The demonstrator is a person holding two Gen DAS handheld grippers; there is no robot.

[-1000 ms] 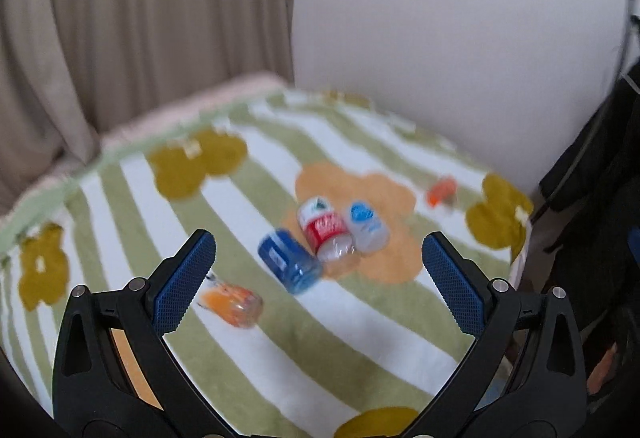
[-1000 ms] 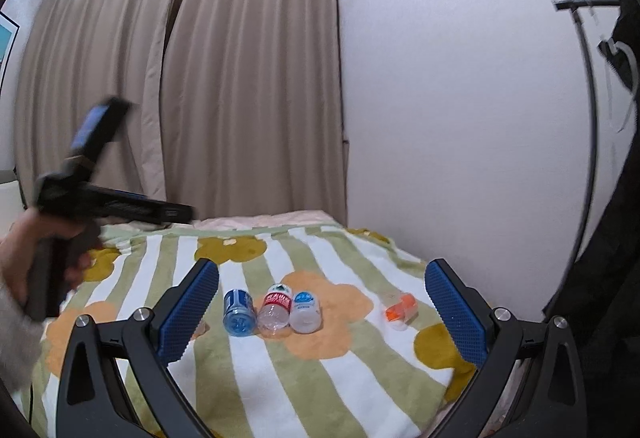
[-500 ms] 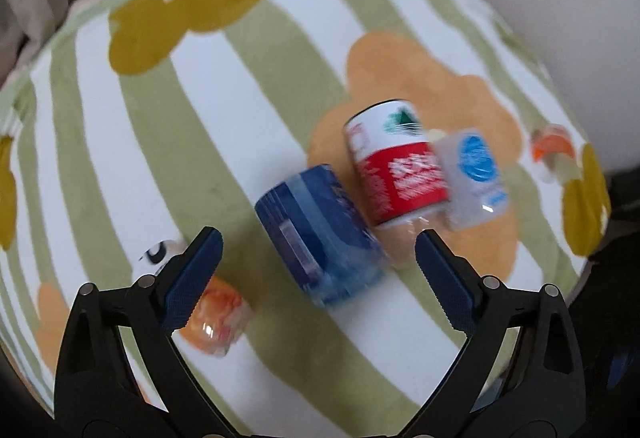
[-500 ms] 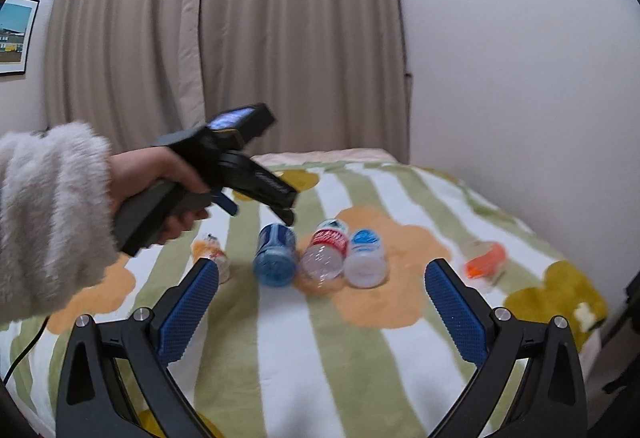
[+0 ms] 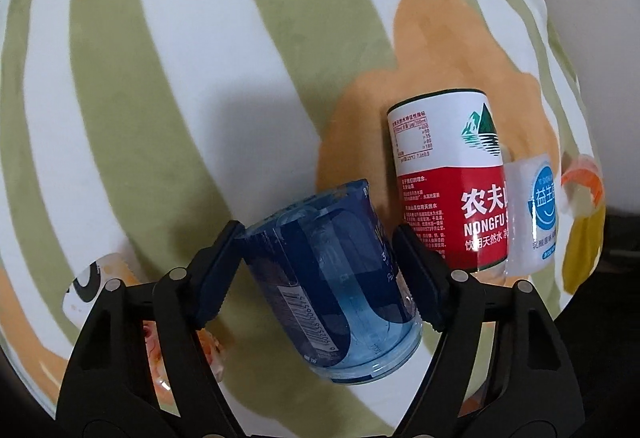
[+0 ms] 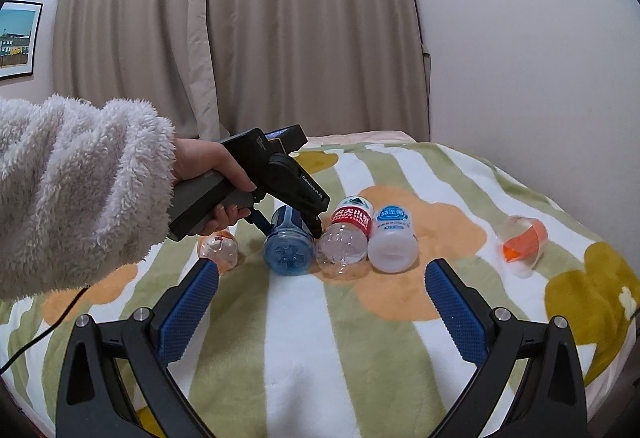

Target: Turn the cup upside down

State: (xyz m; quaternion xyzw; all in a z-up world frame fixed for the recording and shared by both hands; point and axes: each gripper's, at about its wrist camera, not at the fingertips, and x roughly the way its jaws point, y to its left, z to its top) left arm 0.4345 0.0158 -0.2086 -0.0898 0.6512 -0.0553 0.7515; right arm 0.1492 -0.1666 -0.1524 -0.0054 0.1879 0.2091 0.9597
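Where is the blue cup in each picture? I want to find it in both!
Left wrist view: the blue cup is low in the middle, lying between the fingers of the left gripper.
Right wrist view: the blue cup is near the middle, on its side, with the left gripper around it.
Shared landmark: the red-label cup lies right beside it.

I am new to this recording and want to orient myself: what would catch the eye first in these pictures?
First, the blue cup lying on its side on the striped blanket, with the left tongs closed on its two sides. Right beside it lie a red-and-white labelled cup and a white cup. The right tongs hang open in front, holding nothing.
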